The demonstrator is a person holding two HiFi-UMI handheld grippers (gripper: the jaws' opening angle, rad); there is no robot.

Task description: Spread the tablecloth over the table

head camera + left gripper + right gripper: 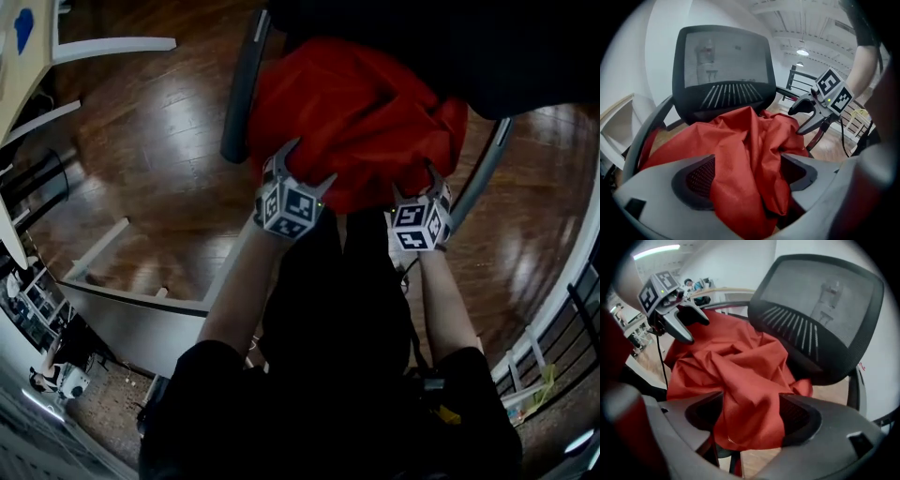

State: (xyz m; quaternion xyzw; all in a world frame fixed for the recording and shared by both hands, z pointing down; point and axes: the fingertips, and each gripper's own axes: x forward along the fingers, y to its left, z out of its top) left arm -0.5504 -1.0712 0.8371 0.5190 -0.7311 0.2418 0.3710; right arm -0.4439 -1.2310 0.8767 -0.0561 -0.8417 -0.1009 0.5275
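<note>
A crumpled red tablecloth point(356, 112) lies heaped on the seat of a black mesh office chair point(242, 84). My left gripper point(309, 164) is at the cloth's near left edge and my right gripper point(417, 187) at its near right edge, both pointing down into it. In the left gripper view the jaws of the left gripper point(747, 180) stand wide, with a fold of the tablecloth point(740, 154) lying between the pads. In the right gripper view the right gripper point(752, 416) is equally wide around a hanging fold of the tablecloth point(740, 376). Neither pair of pads clamps the cloth.
The chair's backrest point(722, 65) rises behind the cloth, with armrests on both sides. White table legs point(94, 47) and a low white panel point(141, 300) stand to the left on the wooden floor. A railing point(581, 319) runs along the right.
</note>
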